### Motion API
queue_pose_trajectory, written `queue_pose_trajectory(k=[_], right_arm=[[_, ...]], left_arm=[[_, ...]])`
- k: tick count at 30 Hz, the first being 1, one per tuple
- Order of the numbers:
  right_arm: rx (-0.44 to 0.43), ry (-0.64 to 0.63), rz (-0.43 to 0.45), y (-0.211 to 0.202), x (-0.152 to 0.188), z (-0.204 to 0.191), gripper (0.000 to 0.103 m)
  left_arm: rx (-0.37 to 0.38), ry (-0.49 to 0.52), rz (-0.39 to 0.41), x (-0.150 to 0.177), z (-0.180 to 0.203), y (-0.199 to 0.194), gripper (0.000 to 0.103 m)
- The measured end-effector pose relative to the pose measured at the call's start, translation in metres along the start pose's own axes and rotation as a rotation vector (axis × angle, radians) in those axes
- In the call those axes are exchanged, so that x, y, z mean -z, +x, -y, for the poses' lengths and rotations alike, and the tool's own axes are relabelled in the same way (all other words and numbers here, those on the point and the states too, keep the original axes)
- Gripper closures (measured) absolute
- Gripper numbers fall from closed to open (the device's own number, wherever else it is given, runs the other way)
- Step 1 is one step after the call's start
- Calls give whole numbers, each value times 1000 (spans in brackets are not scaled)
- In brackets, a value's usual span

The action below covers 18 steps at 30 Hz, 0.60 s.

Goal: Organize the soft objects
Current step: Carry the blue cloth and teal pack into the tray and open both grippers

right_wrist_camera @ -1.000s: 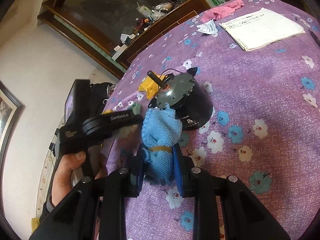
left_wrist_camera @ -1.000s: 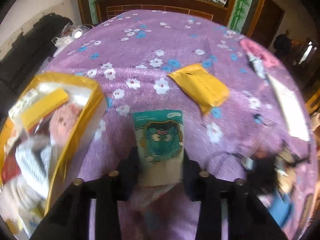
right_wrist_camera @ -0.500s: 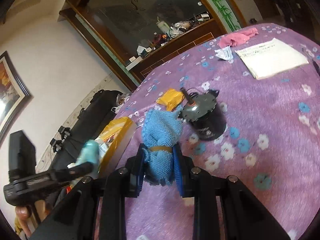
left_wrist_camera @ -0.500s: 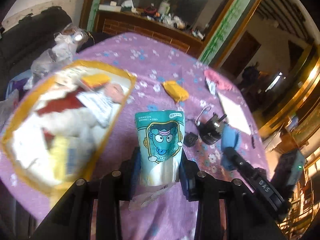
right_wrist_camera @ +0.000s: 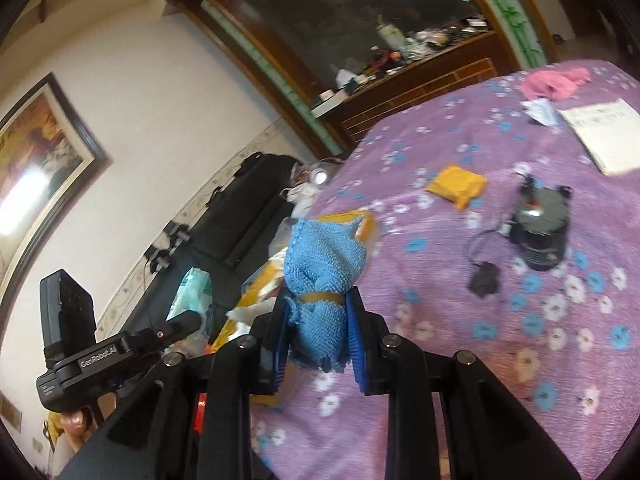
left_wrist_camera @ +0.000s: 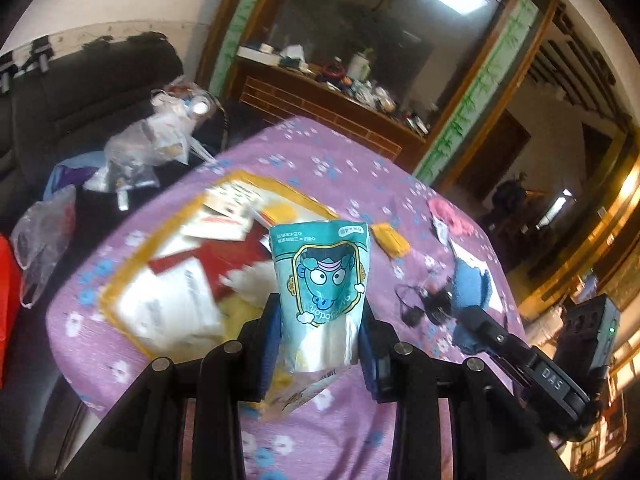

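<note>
My left gripper (left_wrist_camera: 318, 320) is shut on a teal cartoon pouch (left_wrist_camera: 320, 276), held upright above the yellow-rimmed box (left_wrist_camera: 120, 276) full of soft packets. My right gripper (right_wrist_camera: 318, 320) is shut on a rolled blue towel (right_wrist_camera: 322, 268) with a band round it, lifted over the purple flowered tablecloth (right_wrist_camera: 460, 360) beside that box (right_wrist_camera: 366, 220). The left wrist view shows the blue towel (left_wrist_camera: 470, 284) and the right gripper's body at the right. In the right wrist view the teal pouch (right_wrist_camera: 194, 292) is at the left, gripped by the left gripper.
A yellow packet (right_wrist_camera: 456, 184), a black motor (right_wrist_camera: 540, 228) with a cable, a pink cloth (right_wrist_camera: 554, 82) and a paper pad (right_wrist_camera: 608, 132) lie on the table. A black sofa (left_wrist_camera: 80, 92) with plastic bags (left_wrist_camera: 152, 140) stands beyond the table's left edge.
Both grippers rose and swung left toward the yellow-rimmed box, each keeping its object. The box now lies under and ahead of the pouch.
</note>
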State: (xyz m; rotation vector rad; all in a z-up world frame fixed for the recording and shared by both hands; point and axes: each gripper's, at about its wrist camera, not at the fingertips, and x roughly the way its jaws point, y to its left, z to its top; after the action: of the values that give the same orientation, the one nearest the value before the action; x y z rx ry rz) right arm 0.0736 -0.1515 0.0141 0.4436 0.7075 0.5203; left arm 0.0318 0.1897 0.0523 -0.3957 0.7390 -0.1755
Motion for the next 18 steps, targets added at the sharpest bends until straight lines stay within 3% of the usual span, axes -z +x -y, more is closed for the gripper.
queue_pose_trajectory(k=[8,18], right_arm=[[-43,-50,-56,41,-11,-26,78],[-22,-67,-183,140,-30,-20,78]], left_arm=[[-24,-4,-14,-15,-22,15,67],[-92,20,-84,-47,-43,89,66]])
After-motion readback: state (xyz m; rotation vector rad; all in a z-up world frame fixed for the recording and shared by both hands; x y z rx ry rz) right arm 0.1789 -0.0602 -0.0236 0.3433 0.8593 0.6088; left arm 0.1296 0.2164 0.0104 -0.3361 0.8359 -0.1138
